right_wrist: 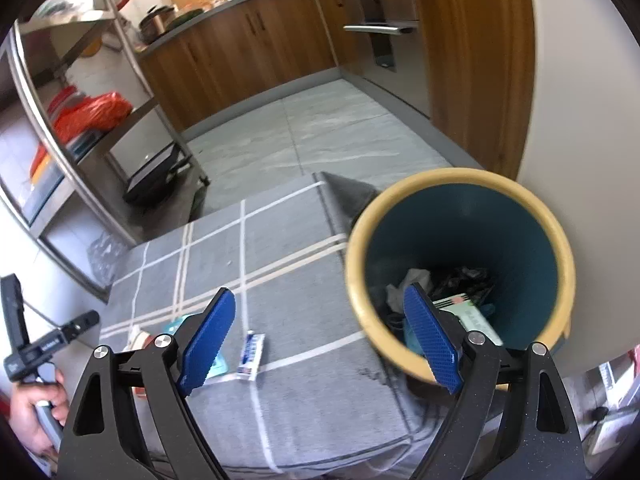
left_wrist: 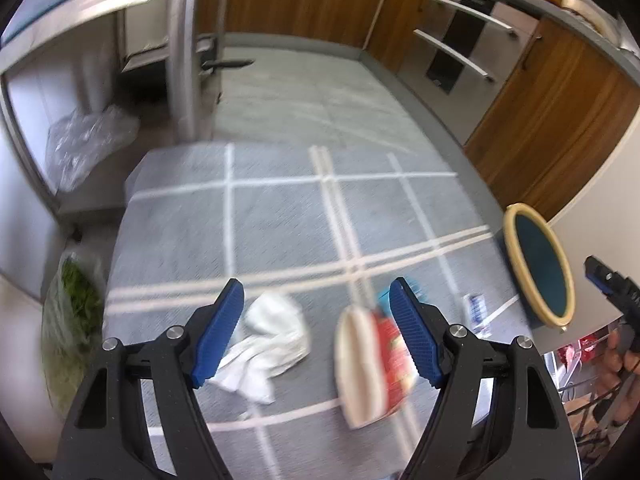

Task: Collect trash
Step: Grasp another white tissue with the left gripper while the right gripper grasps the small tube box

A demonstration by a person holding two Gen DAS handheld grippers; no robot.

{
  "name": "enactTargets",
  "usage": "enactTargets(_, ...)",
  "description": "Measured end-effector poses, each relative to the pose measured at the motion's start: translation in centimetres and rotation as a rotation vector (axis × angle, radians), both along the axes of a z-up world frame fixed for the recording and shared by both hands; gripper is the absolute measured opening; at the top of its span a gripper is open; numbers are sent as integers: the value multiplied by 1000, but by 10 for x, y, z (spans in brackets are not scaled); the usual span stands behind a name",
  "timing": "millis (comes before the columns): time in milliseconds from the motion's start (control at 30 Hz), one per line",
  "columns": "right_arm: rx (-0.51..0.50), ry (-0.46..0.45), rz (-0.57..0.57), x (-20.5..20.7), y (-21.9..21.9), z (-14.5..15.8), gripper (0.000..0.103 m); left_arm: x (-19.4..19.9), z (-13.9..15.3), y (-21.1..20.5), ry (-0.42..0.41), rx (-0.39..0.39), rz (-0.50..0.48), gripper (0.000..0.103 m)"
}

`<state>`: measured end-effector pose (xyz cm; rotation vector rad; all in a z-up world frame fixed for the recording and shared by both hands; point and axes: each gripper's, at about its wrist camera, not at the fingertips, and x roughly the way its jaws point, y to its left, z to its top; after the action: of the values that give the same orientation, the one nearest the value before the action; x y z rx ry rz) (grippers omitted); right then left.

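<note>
In the left wrist view my left gripper point(left_wrist: 316, 332) is open above a grey rug point(left_wrist: 280, 220) with white lines. Between its fingers lie a crumpled white tissue point(left_wrist: 272, 344) and a blurred red and white paper cup point(left_wrist: 372, 364). A small white and blue wrapper point(left_wrist: 476, 312) lies further right, near the yellow-rimmed teal bin point(left_wrist: 536, 268). In the right wrist view my right gripper point(right_wrist: 320, 342) is open and holds nothing. Its right finger overlaps the bin point(right_wrist: 460, 178), which has several pieces of trash in it. The wrapper point(right_wrist: 252, 356) lies between the fingers, and a teal packet point(right_wrist: 180, 324) is partly hidden behind the left one.
A steel shelf rack point(right_wrist: 80, 128) with red bags stands left of the rug, and a clear plastic bag point(left_wrist: 84, 140) lies at its foot. A bag of greens point(left_wrist: 76, 312) sits by the rug's left edge. Wooden cabinets point(left_wrist: 552, 112) and an oven line the far and right sides.
</note>
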<state>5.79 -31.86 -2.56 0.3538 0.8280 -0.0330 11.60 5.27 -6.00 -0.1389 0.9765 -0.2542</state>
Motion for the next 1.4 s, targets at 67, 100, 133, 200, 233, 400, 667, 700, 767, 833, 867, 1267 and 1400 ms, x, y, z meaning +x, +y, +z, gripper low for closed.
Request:
enactTargets(67,-5,8,29,3,12,-2,87,-4,-15,12,29,26,15,74)
enactTargets(100,-9,11,43,4,18,-3,87,-3,-25,16,54,42,22,74)
enactTargets(133,-14,16,60,6,25,-5,87,-3,-31,18,72,49,23,74)
enactTargets(200,-21,28,92,9,38,-9,87,-3,-46,21,106,71,17,74)
enactTargets(233,-23,37,109,10,46,-11,87,-2,-52,21,118,75,10,73)
enactTargets(400,-51,93,184,16,76,-29,87,3,-70,11,151,145,-33,64)
enactTargets(667,-64,173,189,21,87,-56,87,5,-75,7,156,213,-48,14)
enactTargets(700,-72,179,194,22,89,-59,86,5,-74,9,154,207,-38,13)
enactTargets(767,-84,197,199,24,94,-66,82,5,-68,16,144,188,-9,11)
enactTargets(833,-88,212,198,27,95,-71,79,6,-62,24,134,159,20,11)
enactTargets(867,-91,218,197,28,95,-74,77,6,-58,27,127,143,33,11)
enactTargets(1267,-123,279,218,42,107,-104,46,7,-9,27,23,11,68,11)
enactTargets(1400,-135,268,232,43,109,-104,26,9,4,14,-7,-18,43,11)
